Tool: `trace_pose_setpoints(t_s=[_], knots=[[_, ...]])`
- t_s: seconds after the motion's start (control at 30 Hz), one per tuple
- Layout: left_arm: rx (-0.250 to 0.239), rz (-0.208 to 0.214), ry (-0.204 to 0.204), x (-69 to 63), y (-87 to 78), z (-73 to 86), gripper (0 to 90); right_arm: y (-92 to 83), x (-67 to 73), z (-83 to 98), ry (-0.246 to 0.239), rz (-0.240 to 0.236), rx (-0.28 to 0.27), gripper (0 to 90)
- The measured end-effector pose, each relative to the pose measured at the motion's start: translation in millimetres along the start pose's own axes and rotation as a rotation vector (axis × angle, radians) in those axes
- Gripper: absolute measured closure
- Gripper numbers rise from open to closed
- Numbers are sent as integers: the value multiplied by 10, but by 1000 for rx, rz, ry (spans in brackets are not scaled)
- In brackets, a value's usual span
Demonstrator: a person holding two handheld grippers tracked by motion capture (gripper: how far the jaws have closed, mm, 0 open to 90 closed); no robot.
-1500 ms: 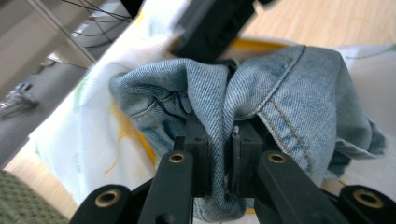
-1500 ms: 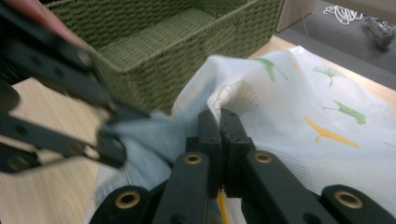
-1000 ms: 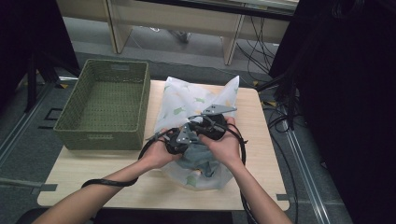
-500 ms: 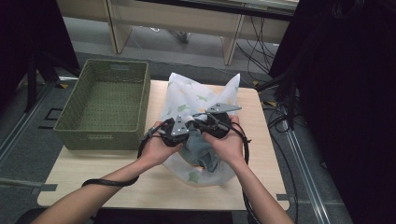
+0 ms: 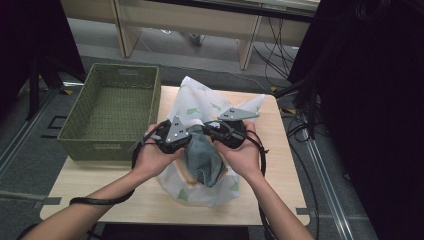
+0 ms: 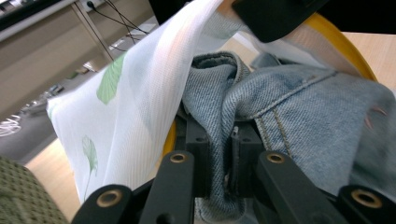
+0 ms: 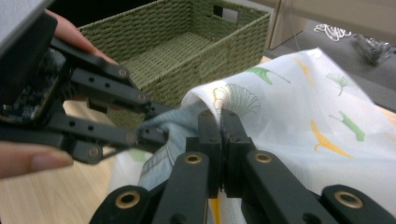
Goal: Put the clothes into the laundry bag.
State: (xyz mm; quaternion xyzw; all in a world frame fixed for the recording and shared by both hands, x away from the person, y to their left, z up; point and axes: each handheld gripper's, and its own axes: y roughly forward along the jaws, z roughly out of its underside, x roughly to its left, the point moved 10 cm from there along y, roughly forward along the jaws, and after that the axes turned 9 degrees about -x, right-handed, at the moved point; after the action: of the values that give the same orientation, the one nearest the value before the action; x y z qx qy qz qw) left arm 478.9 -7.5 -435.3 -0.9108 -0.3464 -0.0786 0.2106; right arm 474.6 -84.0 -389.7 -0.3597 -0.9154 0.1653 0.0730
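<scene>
While the right gripper (image 7: 219,126) pinches the rim of the leaf-print mesh bag (image 5: 200,102) at mid-table beside the green basket (image 5: 112,112), the left gripper (image 6: 219,149), clamped on the denim garment (image 5: 202,157), has risen, drawing more denim out than a second earlier.
</scene>
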Motion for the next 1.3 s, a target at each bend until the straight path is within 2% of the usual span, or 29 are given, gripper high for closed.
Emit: trace_pose_setpoints(t_s=[0.1,0.17,0.23,0.3,0.33,0.37,0.47,0.5,0.57,0.63,0.67,0.8,0.87,0.9,1.0,1.07,1.13,1.23,1.3], knots=[[30,17,24,-75,164,123,768,6,-20,8,9,7,-1,899],[62,40,41,-136,348,285,761,16,-53,31,17,12,4,899],[124,69,49,-208,539,511,757,29,-131,95,31,40,29,899],[163,88,44,-261,702,695,755,53,-234,201,55,62,59,899],[162,89,37,-278,769,747,749,65,-276,260,65,69,76,899],[164,86,29,-281,812,777,745,74,-311,308,69,71,86,899],[179,90,47,-264,861,785,716,77,-392,386,80,87,105,899],[182,94,37,-265,867,780,698,76,-404,390,81,89,105,899],[180,97,23,-256,856,759,648,71,-419,385,78,92,105,898],[169,103,-11,-236,805,731,561,60,-422,377,72,94,103,898],[163,103,-15,-224,779,720,503,56,-421,375,72,91,102,898],[150,124,1,-198,567,647,361,45,-431,371,78,97,102,898],[133,125,20,-179,435,580,338,43,-427,372,92,100,106,898],[133,132,30,-176,373,556,327,51,-441,367,73,97,101,898],[110,139,39,-189,235,486,307,55,-437,369,74,97,101,898],[87,146,70,-239,92,437,317,54,-432,368,73,96,102,898],[78,180,97,-337,11,436,388,50,-422,367,76,97,103,897],[128,262,167,-575,-17,579,398,57,-416,366,70,93,103,897],[167,287,199,-672,48,693,357,64,-405,370,68,91,107,898]])
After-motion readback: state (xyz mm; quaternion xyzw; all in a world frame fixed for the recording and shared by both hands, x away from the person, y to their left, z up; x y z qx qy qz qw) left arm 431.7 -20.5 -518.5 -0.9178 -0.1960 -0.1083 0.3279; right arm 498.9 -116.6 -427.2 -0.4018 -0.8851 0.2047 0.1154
